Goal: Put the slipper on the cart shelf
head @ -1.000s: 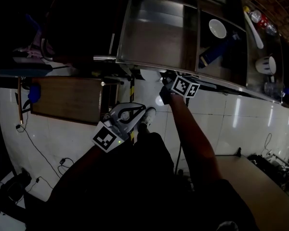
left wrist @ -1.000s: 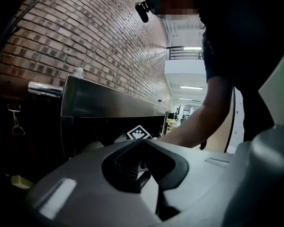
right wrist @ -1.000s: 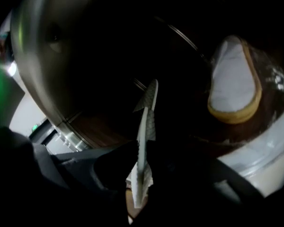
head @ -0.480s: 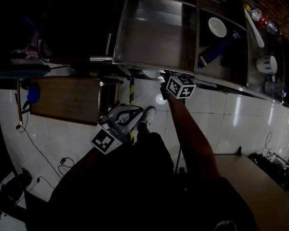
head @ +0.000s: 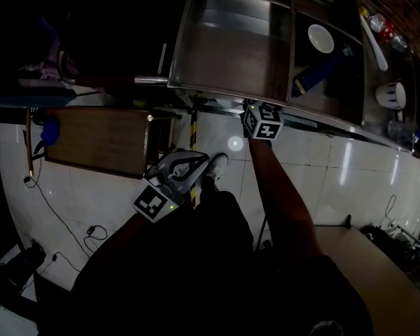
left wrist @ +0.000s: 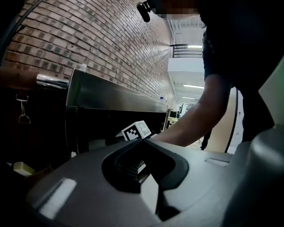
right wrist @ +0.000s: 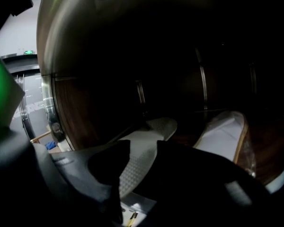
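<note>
A white slipper [right wrist: 154, 129] with a ribbed sole lies on the cart's dark lower shelf [right wrist: 99, 112], seen in the right gripper view. My right gripper [right wrist: 143, 144] reaches in under the steel cart top [head: 231, 54]. Its jaws have just been opening and stand open, with the slipper's near end between them. In the head view only its marker cube [head: 262, 121] and the forearm show; the jaws and the slipper are hidden by the cart's edge. My left gripper [head: 204, 157] hangs over the floor near the person's shoe [head: 215, 165], jaw tips together, holding nothing.
A second pale flat thing with a tan rim [right wrist: 222, 136] lies on the shelf to the right of the slipper. On the cart top are a white bowl [head: 320, 39] and a mug [head: 385, 95]. A wooden board [head: 98, 142] and cables [head: 63, 222] are at the left.
The right gripper's marker cube has rolled and shifted slightly along the cart's edge. The left gripper has stayed where it was.
</note>
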